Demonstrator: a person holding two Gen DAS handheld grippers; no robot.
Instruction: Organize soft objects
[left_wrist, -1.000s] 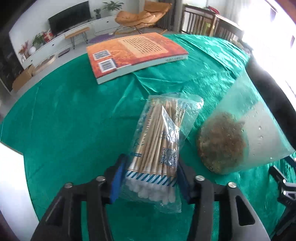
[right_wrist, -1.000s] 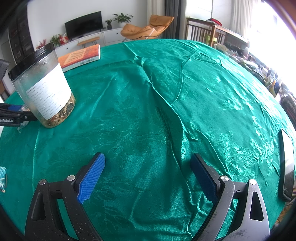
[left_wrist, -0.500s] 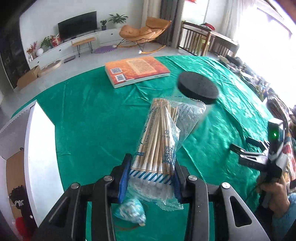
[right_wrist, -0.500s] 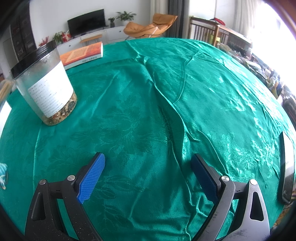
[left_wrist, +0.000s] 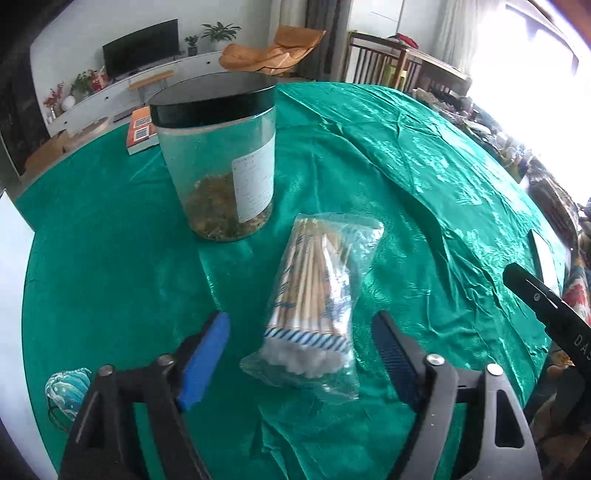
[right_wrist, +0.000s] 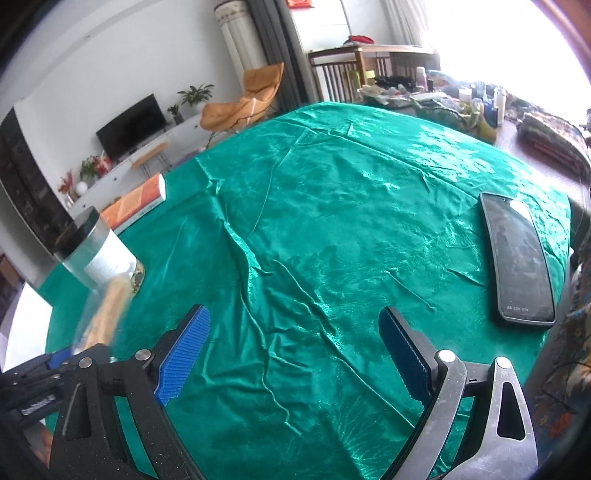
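A clear bag of wooden cotton swabs (left_wrist: 314, 306) sits between the jaws of my left gripper (left_wrist: 299, 332). The jaws are opening and the blue pads stand clear of the bag on both sides. The bag is slightly blurred, so I cannot tell whether it rests fully on the green cloth (left_wrist: 406, 192). It shows as a blur (right_wrist: 107, 310) at the left of the right wrist view. A small blue patterned soft item (left_wrist: 68, 384) lies at the near left. My right gripper (right_wrist: 293, 321) is open over bare cloth, holding nothing.
A clear jar with a black lid (left_wrist: 218, 155) stands just behind the bag. An orange book (left_wrist: 140, 129) lies beyond it. A black phone (right_wrist: 517, 258) lies at the right near the table edge. A white board (left_wrist: 11, 258) borders the left side.
My left gripper carried the swab bag across to the spot beside the jar, then its jaws spread and let the bag go. The right gripper rolled and shifted, bringing the phone fully into view.
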